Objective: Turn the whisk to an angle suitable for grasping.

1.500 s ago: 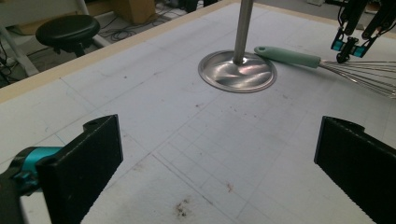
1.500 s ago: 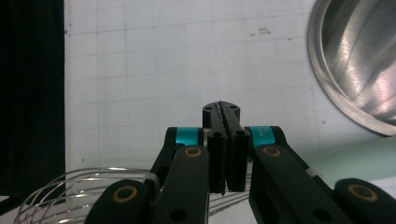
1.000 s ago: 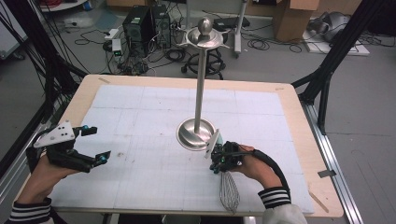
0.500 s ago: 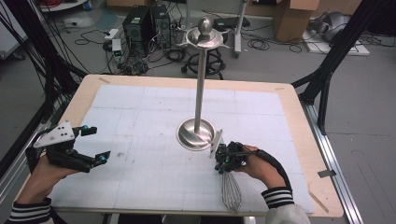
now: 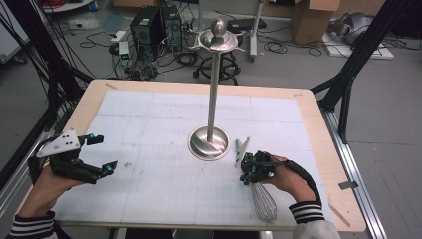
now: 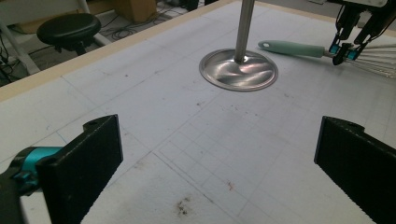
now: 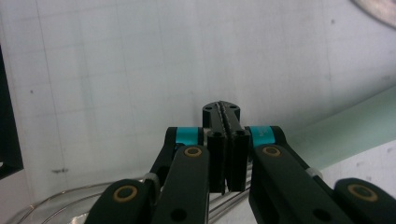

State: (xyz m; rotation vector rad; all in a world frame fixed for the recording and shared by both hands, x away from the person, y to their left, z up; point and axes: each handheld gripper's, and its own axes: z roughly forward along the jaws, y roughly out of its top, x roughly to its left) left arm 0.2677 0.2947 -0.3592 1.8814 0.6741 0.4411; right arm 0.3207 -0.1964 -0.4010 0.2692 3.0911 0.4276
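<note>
1. Because the right hand-held gripper [image 5: 247,173] has its jaws pressed together low over the whisk [image 5: 262,200], seemingly where the wires meet the pale green handle [image 6: 293,48], we judge the hold shallow; whether anything is pinched between the jaws we cannot tell, and a lift could let the whisk pivot or slip out.
2. The whisk lies flat on the tabletop [image 5: 308,107], near its front right edge, with the wire cage toward us and the handle pointing at the stand.
3. The steel stand [image 5: 213,94] rises just beside the handle's tip; its round base [image 6: 238,70] sits near, so a swing leftward could strike the pole or tip it.
4. Our left hand-held gripper [image 5: 97,155] hangs released, jaws wide apart, well apart from everything at the left edge, blocking nothing.
</note>
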